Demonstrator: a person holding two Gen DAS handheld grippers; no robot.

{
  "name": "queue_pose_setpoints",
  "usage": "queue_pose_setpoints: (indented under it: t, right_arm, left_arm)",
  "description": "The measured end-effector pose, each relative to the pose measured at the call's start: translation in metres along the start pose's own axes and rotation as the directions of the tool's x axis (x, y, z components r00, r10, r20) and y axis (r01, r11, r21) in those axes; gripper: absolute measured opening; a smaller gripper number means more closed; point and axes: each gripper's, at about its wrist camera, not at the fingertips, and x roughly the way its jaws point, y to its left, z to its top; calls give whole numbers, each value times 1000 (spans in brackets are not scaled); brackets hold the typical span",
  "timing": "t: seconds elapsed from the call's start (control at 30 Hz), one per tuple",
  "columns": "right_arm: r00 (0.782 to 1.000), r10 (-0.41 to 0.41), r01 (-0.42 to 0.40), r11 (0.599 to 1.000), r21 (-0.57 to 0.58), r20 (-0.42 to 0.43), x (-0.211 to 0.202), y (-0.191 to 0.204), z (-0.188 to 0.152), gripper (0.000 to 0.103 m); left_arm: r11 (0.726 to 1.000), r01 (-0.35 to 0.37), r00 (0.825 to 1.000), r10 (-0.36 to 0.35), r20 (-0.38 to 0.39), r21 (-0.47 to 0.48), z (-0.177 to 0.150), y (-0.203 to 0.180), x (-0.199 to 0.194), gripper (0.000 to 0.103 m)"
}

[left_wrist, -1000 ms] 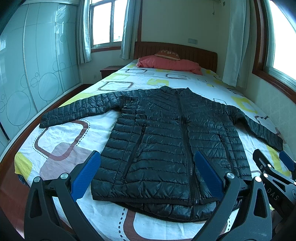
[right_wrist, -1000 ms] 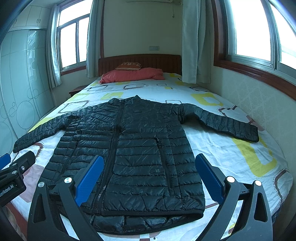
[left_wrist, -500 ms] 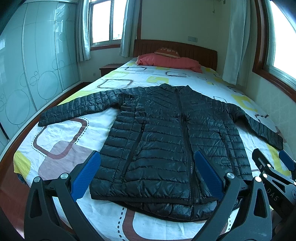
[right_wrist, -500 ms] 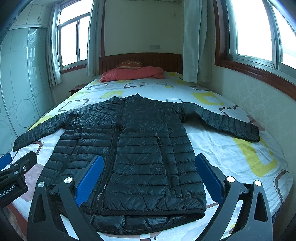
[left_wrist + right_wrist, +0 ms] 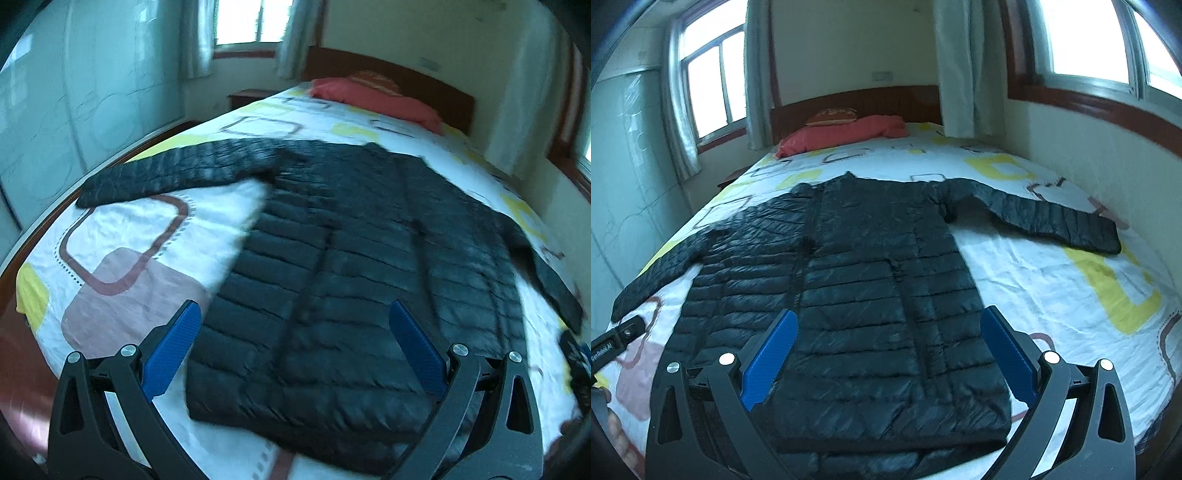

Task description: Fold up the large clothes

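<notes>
**Jacket spread flat, both jaws wide and empty**

My left gripper (image 5: 295, 343) and right gripper (image 5: 886, 347) hang above the hem of the black puffer jacket (image 5: 871, 280), jaws spread apart, gripping nothing. The jacket lies front-up on the bed (image 5: 1052, 280) straight ahead of both jaws, zipped and smoothed, I judge so the folds can start clean. Its left sleeve (image 5: 177, 173) reaches far out beyond my left jaws; the right sleeve (image 5: 1052, 221) stretches beyond my right, towards the wall. Bare sheet lies on both sides of the body, leaving room to swing the sleeves inward.
</notes>
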Motion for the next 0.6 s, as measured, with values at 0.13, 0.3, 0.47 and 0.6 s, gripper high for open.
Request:
queue_pose_setpoints:
  t: [0.13, 0.3, 0.47, 0.6]
  right_arm:
    - [999, -27, 29, 995, 100, -19, 33, -41, 17, 98]
    - [999, -45, 48, 967, 252, -19, 71, -102, 30, 98]
    - [995, -84, 98, 908, 408, -54, 116, -173, 36, 98]
    - [991, -127, 128, 850, 511, -38, 134, -225, 38, 97]
  left_arm:
    - [994, -71, 997, 69, -26, -88, 20, 33, 37, 101]
    - [960, -184, 983, 173, -69, -213, 40, 89, 90, 101]
    - [895, -303, 953, 275, -129, -327, 46, 143, 135, 101]
    - [851, -363, 932, 329, -155, -380, 46, 173, 153, 101]
